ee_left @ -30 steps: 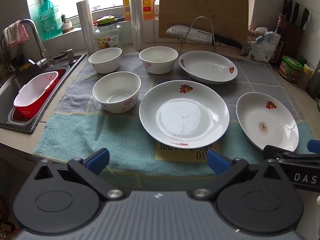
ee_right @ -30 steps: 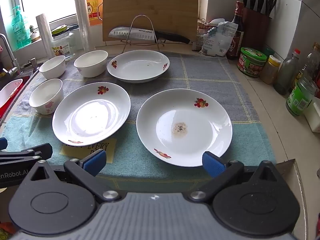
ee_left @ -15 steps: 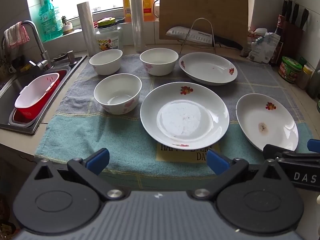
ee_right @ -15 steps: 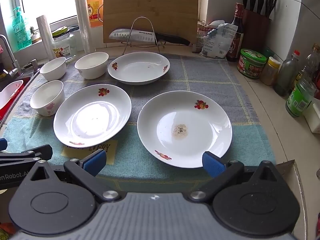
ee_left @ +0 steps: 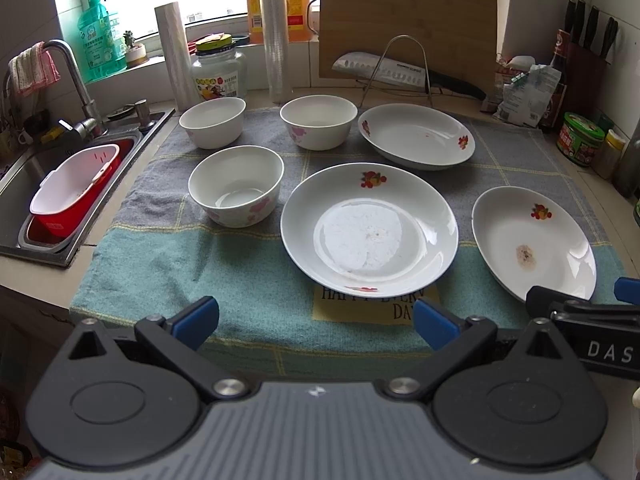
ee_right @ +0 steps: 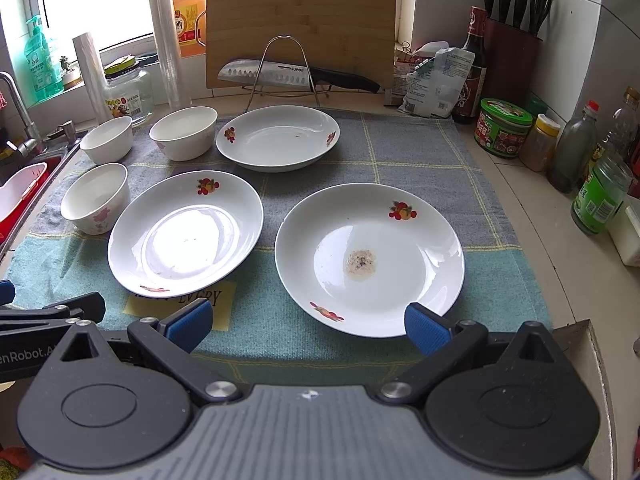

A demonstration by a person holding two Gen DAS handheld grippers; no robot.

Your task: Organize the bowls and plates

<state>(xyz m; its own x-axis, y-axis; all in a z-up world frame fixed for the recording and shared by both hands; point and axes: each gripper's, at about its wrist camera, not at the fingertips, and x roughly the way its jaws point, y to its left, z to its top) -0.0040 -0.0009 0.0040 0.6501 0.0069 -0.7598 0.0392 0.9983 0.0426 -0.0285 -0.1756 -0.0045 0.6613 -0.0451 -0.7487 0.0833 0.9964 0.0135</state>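
Left view: left hand-held gripper (ee_left: 316, 316) is spread wide w/ nothing in it, above the towel (ee_left: 224, 280). 3 bowls (ee_left: 236, 190) and 3 plates (ee_left: 370, 224) sit apart on it. Right view: right hand-held gripper (ee_right: 308, 322) is spread too, near the dirty plate (ee_right: 370, 258).

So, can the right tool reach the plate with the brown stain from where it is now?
Probably yes: the stained plate lies directly ahead of the open right tool, nothing between.
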